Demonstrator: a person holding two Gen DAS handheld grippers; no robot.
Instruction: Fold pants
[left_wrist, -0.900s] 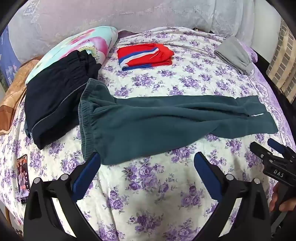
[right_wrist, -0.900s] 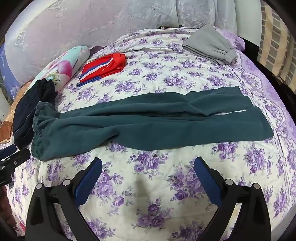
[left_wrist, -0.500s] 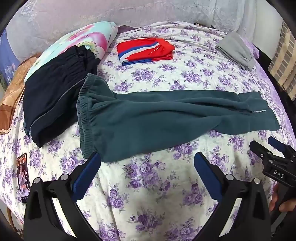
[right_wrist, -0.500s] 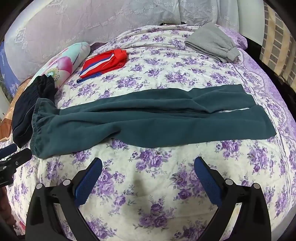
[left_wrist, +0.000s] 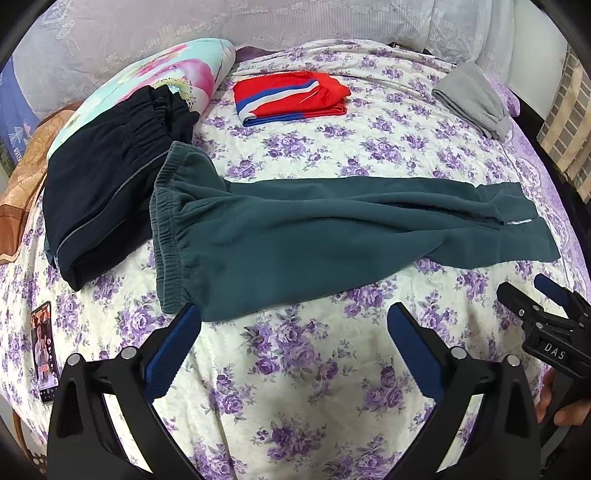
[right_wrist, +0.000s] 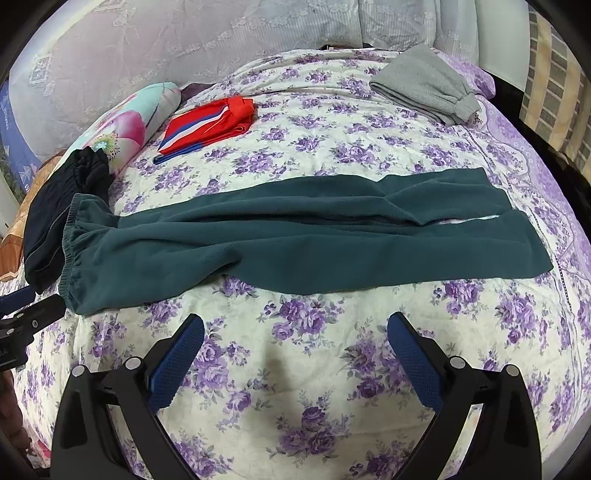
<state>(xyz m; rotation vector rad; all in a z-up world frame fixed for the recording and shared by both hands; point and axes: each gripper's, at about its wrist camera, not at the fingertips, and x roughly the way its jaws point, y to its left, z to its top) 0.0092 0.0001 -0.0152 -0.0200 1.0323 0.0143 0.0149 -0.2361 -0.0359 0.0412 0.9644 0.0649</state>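
Across the middle of the bed with the purple-flowered white quilt (left_wrist: 295, 387) we have the dark teal fleece pants (left_wrist: 295, 236) laid out lengthwise, elastic waistband (left_wrist: 168, 229) toward the left gripper's side and the two leg hems (right_wrist: 517, 236) toward the right gripper's side, one leg lying mostly over the other. We hold the left gripper (left_wrist: 293, 332) just short of the waistband's near corner, jaws spread wide and holding nothing; the right gripper (right_wrist: 295, 343) sits near the pants' front edge at mid-leg, jaws likewise wide and empty. We judge the step in hand to be the approach for the first grasp, so no fold is made yet. To do it well, we should take the waistband corner with the left jaws and move the right jaws further toward the hems, so each end is pinched through all layers of fleece, not the top layer alone. The legs are slightly offset near the hems, where a pale strip shows between them; we recommend aligning them before lifting, or the fold will come out skewed. Beside the waistband lies a folded black garment (left_wrist: 107, 184), touching or nearly so; we should lift clear of it. A folded red garment with blue and white stripes (left_wrist: 291, 98) and a folded grey garment (right_wrist: 424, 83) lie well apart, nearer the headboard.
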